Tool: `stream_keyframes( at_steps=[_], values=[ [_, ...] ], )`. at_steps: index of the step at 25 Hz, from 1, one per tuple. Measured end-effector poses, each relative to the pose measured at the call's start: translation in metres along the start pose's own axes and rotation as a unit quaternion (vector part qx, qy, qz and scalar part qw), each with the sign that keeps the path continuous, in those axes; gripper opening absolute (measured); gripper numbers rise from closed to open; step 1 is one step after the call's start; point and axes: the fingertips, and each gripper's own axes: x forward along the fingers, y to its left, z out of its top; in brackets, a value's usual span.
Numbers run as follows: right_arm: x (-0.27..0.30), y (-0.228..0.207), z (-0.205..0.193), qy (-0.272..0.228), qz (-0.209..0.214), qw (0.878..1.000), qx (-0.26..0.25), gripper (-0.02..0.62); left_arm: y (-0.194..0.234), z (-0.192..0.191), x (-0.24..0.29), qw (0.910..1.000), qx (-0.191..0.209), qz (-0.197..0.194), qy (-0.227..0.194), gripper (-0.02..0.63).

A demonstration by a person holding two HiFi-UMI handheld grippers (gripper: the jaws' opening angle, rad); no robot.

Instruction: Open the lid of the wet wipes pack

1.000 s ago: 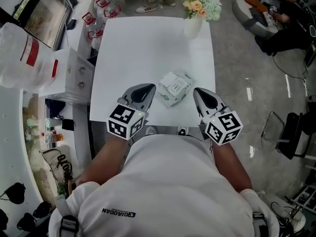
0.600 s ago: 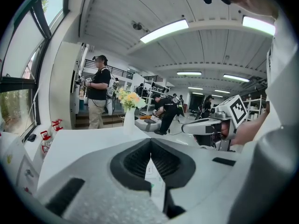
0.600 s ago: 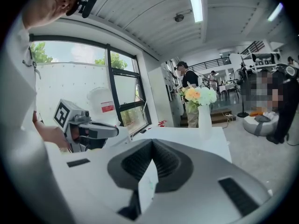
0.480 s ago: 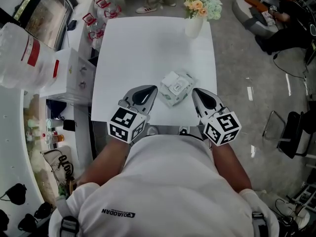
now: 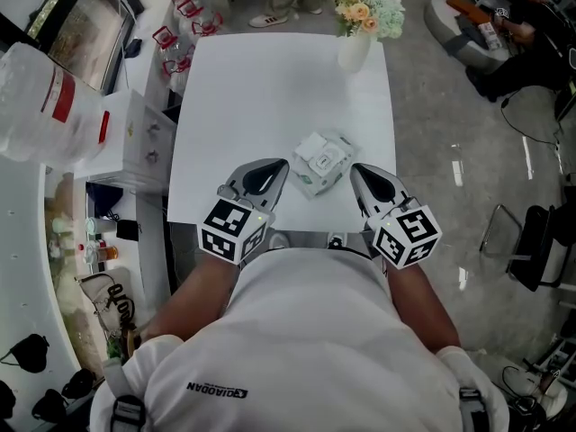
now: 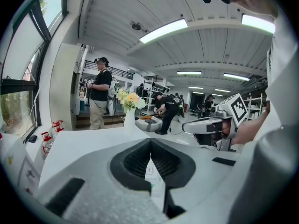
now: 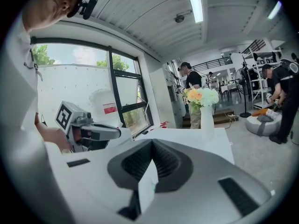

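The wet wipes pack [image 5: 321,162], white with a pale green print and a lid on top, lies on the white table [image 5: 270,88] near its front edge. My left gripper [image 5: 281,164] is shut and empty, with its tip close to the pack's left side. On the pack's right side, also close, my right gripper [image 5: 355,167] is shut and empty as well. In the left gripper view, a sliver of the pack [image 6: 156,183] shows below the closed tips [image 6: 150,140]. The right gripper view shows the same below its tips [image 7: 152,141], a white sliver of the pack [image 7: 147,188].
A white vase of flowers [image 5: 353,48] stands at the table's far edge. A large clear plastic container [image 5: 36,102] and white boxes [image 5: 135,138] sit to the left of the table. People stand and crouch in the room beyond.
The left gripper has edged slightly towards the pack. The right gripper and the pack have kept still.
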Motion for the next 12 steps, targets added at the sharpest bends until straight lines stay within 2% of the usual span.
stream_keyframes(
  at_steps=[12],
  values=[
    [0.0008,-0.003,-0.0002,0.003,0.002,1.0,0.001,0.005,-0.0008,0.0038,0.0027,1.0,0.006,0.003,-0.002,0.008]
  ],
)
